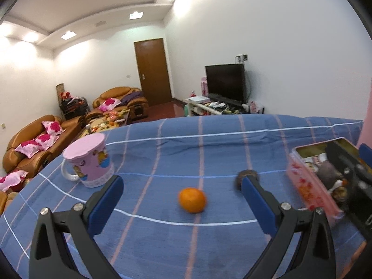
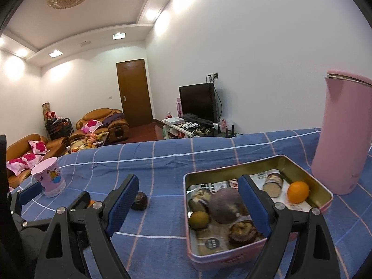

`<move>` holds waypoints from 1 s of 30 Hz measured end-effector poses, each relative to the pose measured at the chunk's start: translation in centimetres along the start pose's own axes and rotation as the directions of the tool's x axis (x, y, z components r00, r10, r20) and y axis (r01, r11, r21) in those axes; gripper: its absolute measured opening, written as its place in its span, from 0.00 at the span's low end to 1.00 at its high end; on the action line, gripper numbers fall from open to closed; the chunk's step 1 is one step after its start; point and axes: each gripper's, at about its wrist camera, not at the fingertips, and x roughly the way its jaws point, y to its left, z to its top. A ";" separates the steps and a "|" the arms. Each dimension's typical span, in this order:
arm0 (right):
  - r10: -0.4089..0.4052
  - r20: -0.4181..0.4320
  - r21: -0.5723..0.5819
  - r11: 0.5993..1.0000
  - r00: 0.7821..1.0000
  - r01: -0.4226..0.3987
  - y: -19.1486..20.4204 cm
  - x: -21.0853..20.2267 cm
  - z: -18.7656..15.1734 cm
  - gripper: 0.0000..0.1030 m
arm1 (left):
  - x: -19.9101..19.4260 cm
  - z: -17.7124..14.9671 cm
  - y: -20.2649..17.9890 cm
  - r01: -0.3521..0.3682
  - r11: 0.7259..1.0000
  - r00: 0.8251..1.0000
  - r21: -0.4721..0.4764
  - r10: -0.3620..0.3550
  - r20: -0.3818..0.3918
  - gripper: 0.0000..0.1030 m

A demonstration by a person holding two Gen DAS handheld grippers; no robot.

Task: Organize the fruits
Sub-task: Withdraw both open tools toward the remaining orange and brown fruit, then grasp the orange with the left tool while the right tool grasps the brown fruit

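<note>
The left tongs (image 1: pixel 182 194) gape wide and empty around an orange (image 1: pixel 192 200) on the blue-checked worktop (image 1: pixel 162 244); the right tongs (image 2: pixel 187 193), equally wide and empty, hover over the half-filled tin (image 2: pixel 302 171); next, probably, squeezing the orange gently.

An orange tangerine (image 1: pixel 192 200) is sitting on the blue checked cloth, with a dark brown round fruit (image 1: pixel 247 178) lying at its 2 o'clock, apart from it. At 3 o'clock a pink rectangular tin (image 2: pixel 322 187) is lying open, holding a second orange (image 2: pixel 297 191) in its far right corner, a large purplish fruit (image 2: pixel 226 205) at centre and a greenish-brown one (image 2: pixel 199 219) at its 8 o'clock.
</note>
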 end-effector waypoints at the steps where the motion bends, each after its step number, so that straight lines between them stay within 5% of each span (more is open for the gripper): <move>1: -0.008 -0.004 -0.005 1.000 1.000 0.008 0.1 0.2 0.1 0.86 | 0.5 0.0 0.9 -0.017 1.000 1.000 -0.012 0.016 -0.015 1.00; 10: 0.057 -0.116 -0.078 0.995 0.992 -0.066 4.0 3.9 0.2 0.85 | 4.9 -0.5 7.6 -0.214 0.969 0.963 -0.119 0.189 -0.192 1.00; 14: 0.096 -0.228 -0.097 0.988 0.969 -0.121 6.1 7.0 0.0 0.72 | 5.4 -0.7 9.4 -0.248 0.956 0.953 -0.156 0.211 -0.218 1.00; 20: 0.090 -0.381 -0.127 0.981 0.920 -0.149 8.4 11.7 -0.6 0.62 | 5.7 -0.8 9.4 -0.263 0.956 0.948 -0.129 0.231 -0.219 1.00; 25: 0.066 -0.522 -0.128 0.980 0.850 -0.154 9.2 15.0 -1.9 0.49 | 5.9 -0.6 9.0 -0.242 0.963 0.951 -0.117 0.212 -0.224 1.00; 30: 0.065 -0.529 -0.135 0.978 0.846 -0.160 9.4 15.2 -2.1 0.39 | 5.8 -0.4 8.5 -0.213 0.970 0.958 -0.116 0.184 -0.219 1.00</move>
